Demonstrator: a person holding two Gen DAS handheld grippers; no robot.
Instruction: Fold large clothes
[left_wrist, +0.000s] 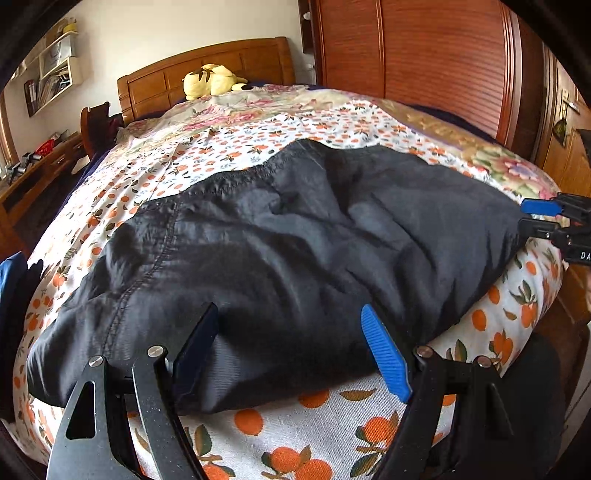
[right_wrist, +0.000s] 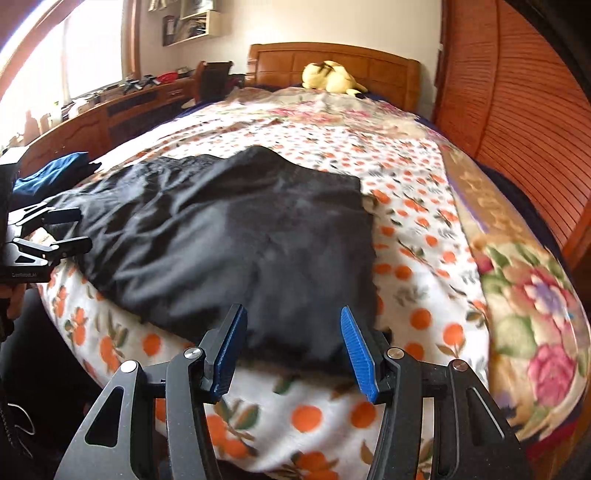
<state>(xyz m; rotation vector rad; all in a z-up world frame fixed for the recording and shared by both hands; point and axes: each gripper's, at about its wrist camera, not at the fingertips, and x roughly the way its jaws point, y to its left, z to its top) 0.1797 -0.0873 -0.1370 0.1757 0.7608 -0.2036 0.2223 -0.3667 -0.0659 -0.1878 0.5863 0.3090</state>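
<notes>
The black garment (left_wrist: 280, 251) lies rumpled on the bed (left_wrist: 332, 417), looking soft, light and slippery, best taken at its near hem corners, with left tongs (left_wrist: 290, 350) and right tongs (right_wrist: 291, 354) spread, empty.

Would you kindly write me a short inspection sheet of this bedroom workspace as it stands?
Surface: bed with orange-print sheet.
Job's things: black garment spread flat, wrinkled.
Clutter: blue cloth at the bed's edge; yellow plush toy by the headboard.
Grippers: left tool open at the garment's near edge; right tool open at its near edge.
Cables: nothing seen.
Surroundings: wooden wardrobe, desk, wall shelf.
</notes>
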